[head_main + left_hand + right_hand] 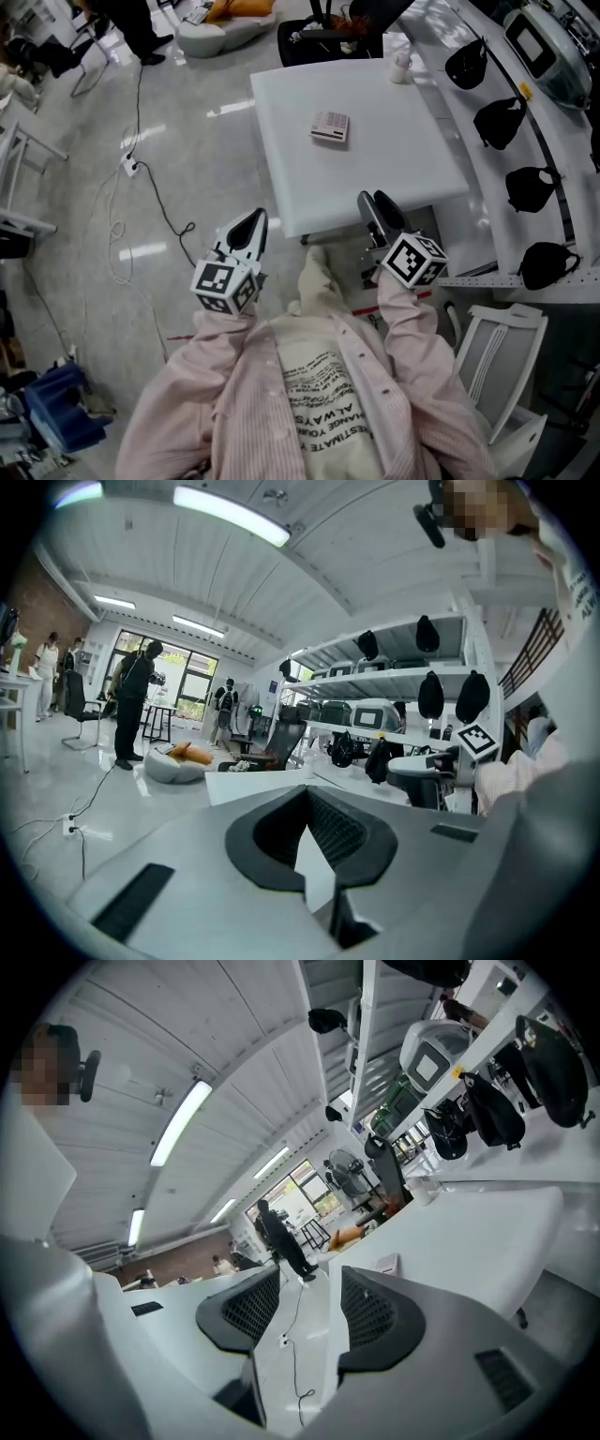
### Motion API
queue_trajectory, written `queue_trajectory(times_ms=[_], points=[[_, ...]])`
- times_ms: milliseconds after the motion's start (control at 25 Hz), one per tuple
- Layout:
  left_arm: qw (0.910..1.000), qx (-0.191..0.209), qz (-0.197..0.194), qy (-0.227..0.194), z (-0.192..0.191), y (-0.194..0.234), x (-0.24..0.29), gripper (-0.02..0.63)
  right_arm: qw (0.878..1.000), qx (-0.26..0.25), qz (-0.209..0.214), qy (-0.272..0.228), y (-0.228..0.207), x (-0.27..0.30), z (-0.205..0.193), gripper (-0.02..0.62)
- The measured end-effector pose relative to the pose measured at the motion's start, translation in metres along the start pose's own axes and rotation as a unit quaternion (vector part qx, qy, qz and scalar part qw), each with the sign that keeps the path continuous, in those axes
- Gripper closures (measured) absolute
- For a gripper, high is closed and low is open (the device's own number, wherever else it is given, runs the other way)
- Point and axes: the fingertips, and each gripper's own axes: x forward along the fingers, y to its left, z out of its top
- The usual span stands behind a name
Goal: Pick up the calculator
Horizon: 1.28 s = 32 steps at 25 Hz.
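Observation:
The calculator (330, 126), a small pale slab with rows of keys, lies flat near the middle of the white table (412, 159). It shows small and far off in the right gripper view (384, 1263), and I cannot make it out in the left gripper view. Both grippers are held close to the person's chest, short of the table's near edge. My left gripper (258, 220) (305, 794) hangs over the floor left of the table, jaws meeting at the tips, holding nothing. My right gripper (375, 200) (314, 1307) hovers at the near edge, open and empty.
A small white bottle (401, 67) stands at the table's far corner, with a black chair (328, 37) behind it. White shelving with black headgear (497, 122) runs along the right. A white chair (497, 356) is at lower right. A cable (141, 178) trails across the floor at left.

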Motion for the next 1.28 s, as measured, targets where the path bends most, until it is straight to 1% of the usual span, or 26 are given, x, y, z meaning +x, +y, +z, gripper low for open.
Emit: queue_trajectory(times_ms=[280, 480, 600, 840, 960, 1120, 1280], points=[[0.9994, -0.022, -0.004, 0.027, -0.004, 0.032, 0.063, 0.604, 0.999, 0.041, -0.011, 0.028, -0.034, 0.068, 0.0, 0.42], [0.9973, -0.051, -0.004, 0.052, -0.019, 0.049, 0.109, 0.604, 0.995, 0.074, -0.024, 0.054, -0.065, 0.11, -0.001, 0.42], [0.9956, -0.065, -0.002, 0.067, -0.024, 0.058, 0.132, 0.604, 0.993, 0.096, -0.025, 0.067, -0.078, 0.132, -0.004, 0.42], [0.9924, -0.079, 0.002, 0.095, -0.04, 0.072, 0.171, 0.604, 0.982, 0.158, -0.028, 0.096, -0.105, 0.164, -0.02, 0.42], [0.9898, -0.086, 0.002, 0.113, -0.053, 0.076, 0.19, 0.604, 0.977, 0.18, -0.027, 0.11, -0.116, 0.178, -0.03, 0.42], [0.9865, -0.089, -0.001, 0.137, -0.069, 0.079, 0.21, 0.604, 0.968, 0.22, -0.028, 0.119, -0.128, 0.196, -0.043, 0.422], [0.9844, -0.093, 0.003, 0.149, -0.08, 0.083, 0.225, 0.604, 0.96, 0.242, -0.035, 0.136, -0.139, 0.211, -0.059, 0.422]])
